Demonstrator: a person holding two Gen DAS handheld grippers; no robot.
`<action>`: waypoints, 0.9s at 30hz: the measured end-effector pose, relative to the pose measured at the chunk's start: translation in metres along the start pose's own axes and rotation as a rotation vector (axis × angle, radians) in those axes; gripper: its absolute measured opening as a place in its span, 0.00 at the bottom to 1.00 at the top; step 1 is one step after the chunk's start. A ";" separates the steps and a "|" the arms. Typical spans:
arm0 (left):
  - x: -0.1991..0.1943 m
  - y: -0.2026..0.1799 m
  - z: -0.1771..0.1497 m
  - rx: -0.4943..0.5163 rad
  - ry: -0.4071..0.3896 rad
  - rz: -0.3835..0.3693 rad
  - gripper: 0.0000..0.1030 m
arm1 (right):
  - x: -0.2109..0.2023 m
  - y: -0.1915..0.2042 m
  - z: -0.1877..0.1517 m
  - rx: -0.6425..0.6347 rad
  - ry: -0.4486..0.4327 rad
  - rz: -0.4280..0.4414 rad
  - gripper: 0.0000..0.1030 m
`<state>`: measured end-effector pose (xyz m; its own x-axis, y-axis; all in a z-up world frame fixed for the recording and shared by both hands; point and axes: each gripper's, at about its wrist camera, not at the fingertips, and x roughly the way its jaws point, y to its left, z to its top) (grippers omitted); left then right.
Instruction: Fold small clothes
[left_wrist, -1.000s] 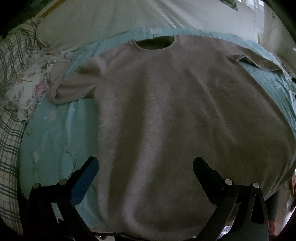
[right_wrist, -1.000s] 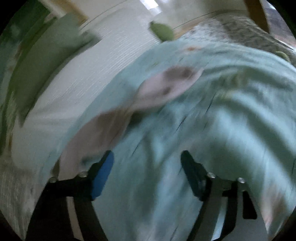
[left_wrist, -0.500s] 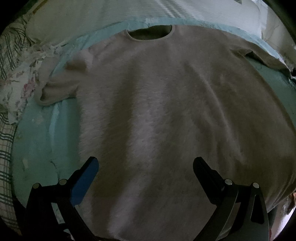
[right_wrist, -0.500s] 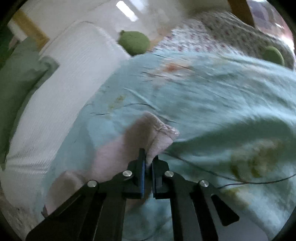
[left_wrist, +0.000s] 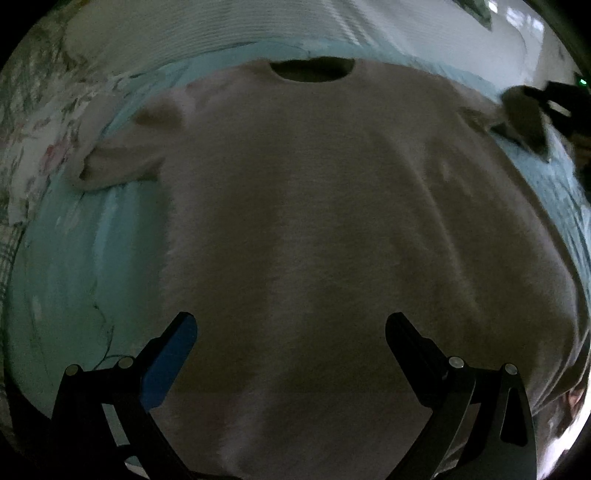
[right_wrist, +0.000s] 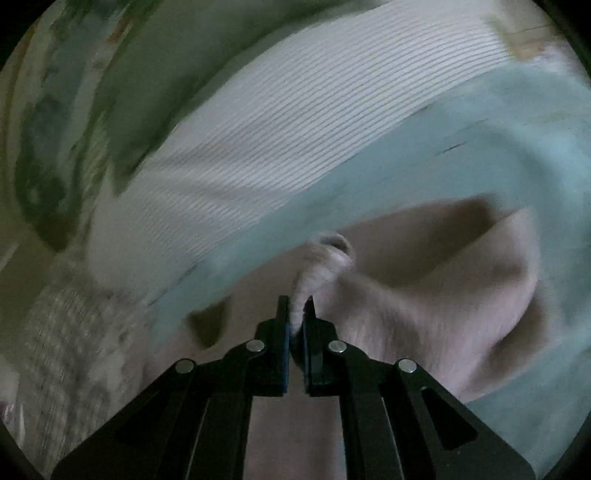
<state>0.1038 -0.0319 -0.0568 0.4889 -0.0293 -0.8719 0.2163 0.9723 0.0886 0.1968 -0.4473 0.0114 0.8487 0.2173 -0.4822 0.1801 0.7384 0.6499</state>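
1. The setting is a bed (left_wrist: 74, 258) with a pale turquoise printed cover, a white ribbed pillow (left_wrist: 221, 33) along its far edge and a floral cloth (left_wrist: 40, 147) to one side. The light is dim.
2. The right claw (right_wrist: 295, 314) is clenched on the cuff end of the sweater's sleeve (right_wrist: 321, 266), the fabric bunched between its pads. A second ago its jaws stood wide over the cover; half a second ago they had already closed on the cuff where it lay.
3. Since then the sleeve has come up off the cover and now hangs in a lifted drape over the sweater's body. The right view is smeared by motion. In the left view the raised sleeve (left_wrist: 524, 118) and the right claw (left_wrist: 561, 103) show at the far right edge.
4. The left claw (left_wrist: 291, 332) is released, jaws wide, poised above the lower middle of the pinkish sweater (left_wrist: 314, 221), holding nothing. The garment fills more of its view than a second ago.
5. The sweater lies flat, neckline (left_wrist: 312, 70) toward the pillow, and its other sleeve (left_wrist: 122, 170) is still spread on the cover.
6. I judge the first fold has begun: the sleeve looks bound inward across the chest.
7. No containers are visible.
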 end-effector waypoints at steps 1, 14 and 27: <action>-0.001 0.005 0.000 -0.014 -0.003 -0.001 0.99 | 0.013 0.013 -0.005 -0.003 0.023 0.026 0.06; 0.002 0.066 -0.005 -0.177 -0.030 -0.059 0.99 | 0.186 0.190 -0.127 -0.130 0.385 0.270 0.06; 0.029 0.088 0.065 -0.170 -0.132 -0.109 0.99 | 0.152 0.175 -0.123 -0.100 0.374 0.259 0.49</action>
<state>0.1917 0.0376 -0.0431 0.5795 -0.1556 -0.8000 0.1344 0.9864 -0.0946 0.2958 -0.2066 -0.0207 0.6184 0.6042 -0.5025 -0.0783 0.6836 0.7256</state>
